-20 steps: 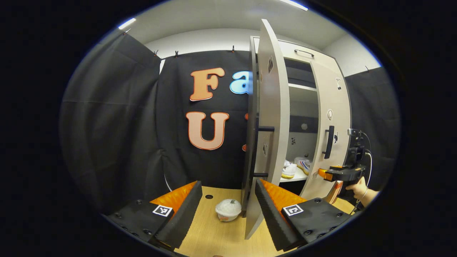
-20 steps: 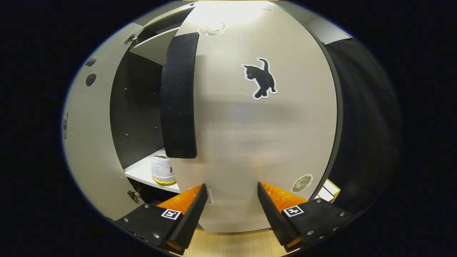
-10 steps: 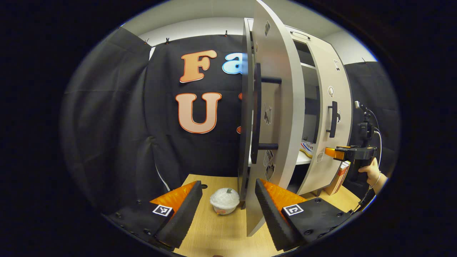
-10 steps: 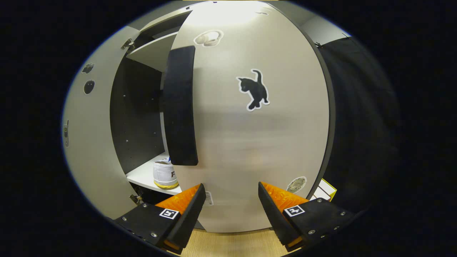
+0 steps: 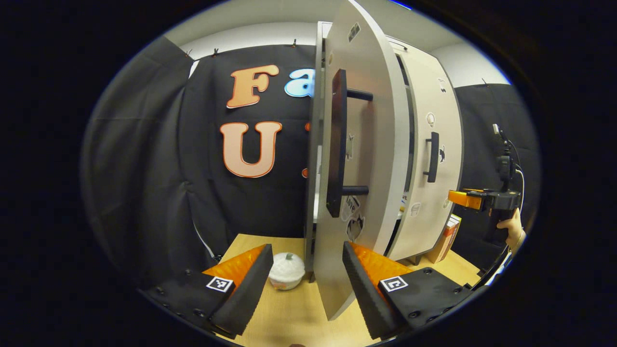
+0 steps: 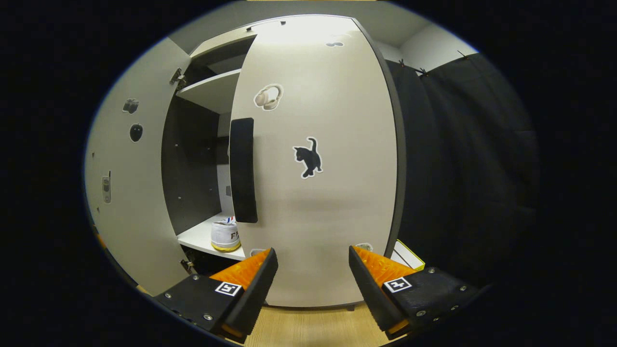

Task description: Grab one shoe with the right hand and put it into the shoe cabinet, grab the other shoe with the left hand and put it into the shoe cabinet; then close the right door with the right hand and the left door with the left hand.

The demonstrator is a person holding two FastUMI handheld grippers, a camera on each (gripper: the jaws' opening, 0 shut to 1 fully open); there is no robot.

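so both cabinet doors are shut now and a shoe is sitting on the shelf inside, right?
Not quite: the right door looks nearly shut, but the left door stands open. The right gripper view shows the gap between them, with the shoe on the shelf inside. The left gripper view also shows that door swung out.

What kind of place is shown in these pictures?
Probably a staged recording booth, not a real home: black cloth hangs as walls, a shoe cabinet stands on a wooden tabletop, and a person's hand holds a hand-held gripper.

Open tool (image 6: 312, 274) — right door (image 6: 328, 212) ahead
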